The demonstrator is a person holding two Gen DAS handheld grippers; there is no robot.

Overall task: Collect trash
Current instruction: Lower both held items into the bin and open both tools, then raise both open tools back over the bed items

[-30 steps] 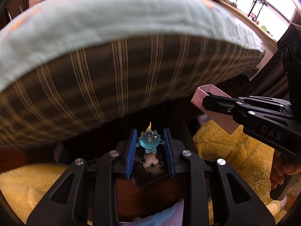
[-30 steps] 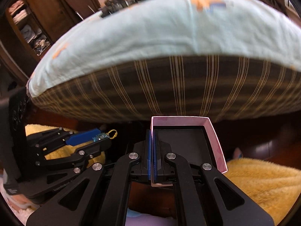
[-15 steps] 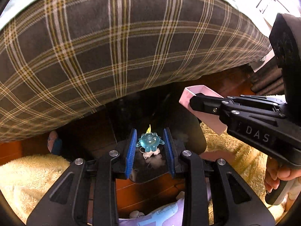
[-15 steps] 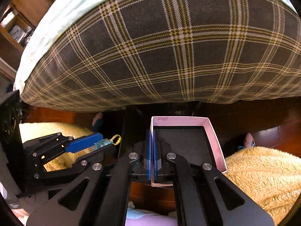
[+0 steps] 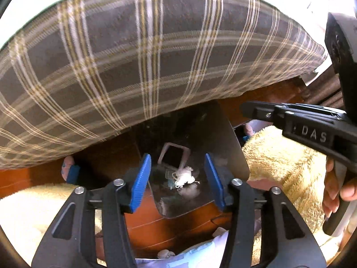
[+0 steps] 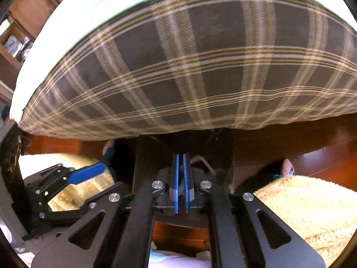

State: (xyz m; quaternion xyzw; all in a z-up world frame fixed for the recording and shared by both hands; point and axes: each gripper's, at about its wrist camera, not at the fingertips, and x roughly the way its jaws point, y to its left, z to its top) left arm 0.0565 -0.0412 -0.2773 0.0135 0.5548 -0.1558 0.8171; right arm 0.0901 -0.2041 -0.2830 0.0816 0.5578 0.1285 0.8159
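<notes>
We note motion blur on the plaid bedspread (image 5: 156, 67), blown-out daylight glare upper right, dim shadow inside the bin (image 5: 189, 138), strong fisheye bending at edges.

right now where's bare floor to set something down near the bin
Bare floor lies between the bin and the left rug, under the bed edge; more shows in front of the bin. Crowded: the bin holds a box and tissue, and the open left gripper hangs over it.

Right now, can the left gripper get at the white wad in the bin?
Probably yes: the left gripper hangs open over the bin, and the white wad lies uncovered beside the pink box, nothing between.
</notes>
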